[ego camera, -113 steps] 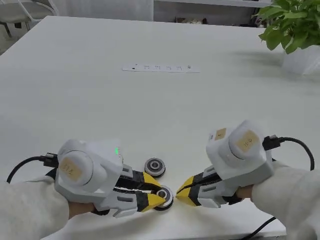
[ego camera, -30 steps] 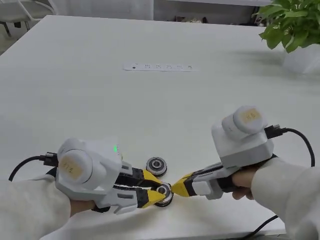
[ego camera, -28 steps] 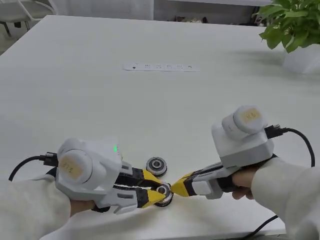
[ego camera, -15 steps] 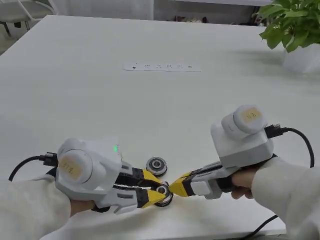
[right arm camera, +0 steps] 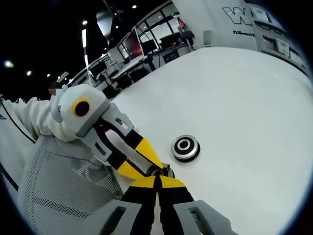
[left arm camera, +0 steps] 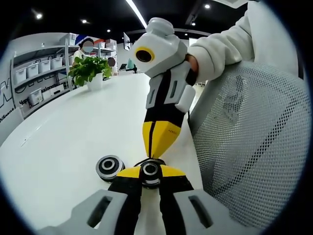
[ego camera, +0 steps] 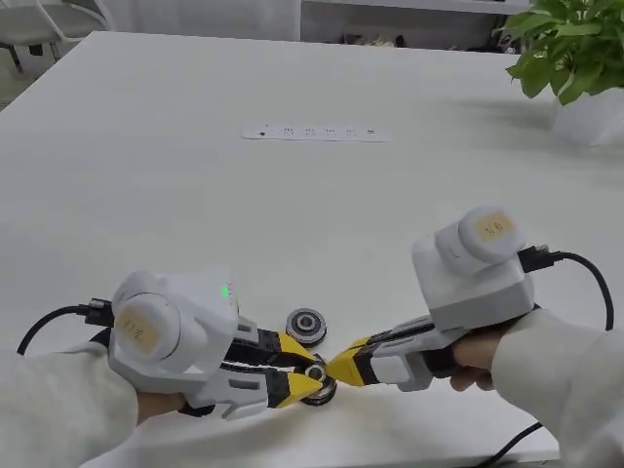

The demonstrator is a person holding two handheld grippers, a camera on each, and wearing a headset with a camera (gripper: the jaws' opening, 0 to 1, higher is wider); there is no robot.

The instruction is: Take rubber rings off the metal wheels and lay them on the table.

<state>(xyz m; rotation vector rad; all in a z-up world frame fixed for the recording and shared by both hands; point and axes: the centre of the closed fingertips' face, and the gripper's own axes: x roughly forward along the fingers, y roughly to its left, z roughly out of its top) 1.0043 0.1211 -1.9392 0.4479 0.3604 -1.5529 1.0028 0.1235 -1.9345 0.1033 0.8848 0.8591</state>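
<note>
Your left gripper (ego camera: 314,374) clamps the wheel (left arm camera: 150,172); your right gripper (ego camera: 337,369), jaws pressed together, seems to pinch its ring (left arm camera: 142,160).

Gripped wheel (ego camera: 316,374) mostly hidden, plant (ego camera: 563,45) cut off

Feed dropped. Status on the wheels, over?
Left gripper shut on near wheel. Right gripper shut at its rim, seemingly on the rubber ring. Second wheel beside, untouched.

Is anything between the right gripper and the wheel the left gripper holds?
Nothing visible. The right gripper's shut tips reach the small black-rimmed metal wheel in the left gripper; the second metal wheel lies aside on the white table.
</note>
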